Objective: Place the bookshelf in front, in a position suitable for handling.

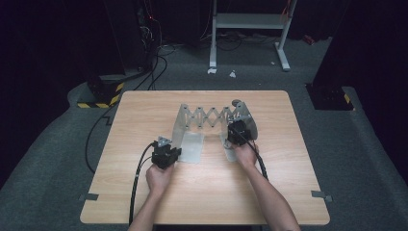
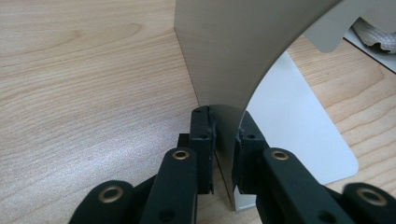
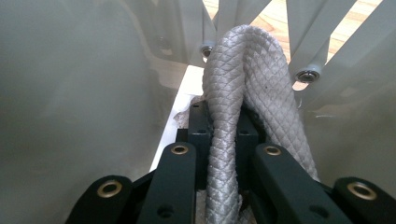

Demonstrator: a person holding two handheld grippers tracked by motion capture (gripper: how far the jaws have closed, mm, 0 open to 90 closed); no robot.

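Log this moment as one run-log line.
left gripper: shut on bookend plate | right gripper: shut on grey rope | expanding rack: standing on table

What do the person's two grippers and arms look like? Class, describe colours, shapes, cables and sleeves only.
Both grippers are black and boxy. The left gripper carries a small grey three-cornered plate on top and trails a thick black cable toward the near table edge. The right gripper trails a black cable too. In the gripper views, the jaws are black bars with brass-coloured rivet rings. Both forearms show no sleeves.

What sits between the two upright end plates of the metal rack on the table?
The grey scissor lattice links the left end plate to the right end plate, seen in the high view. In the right gripper view, a silvery strap lies by that lattice.
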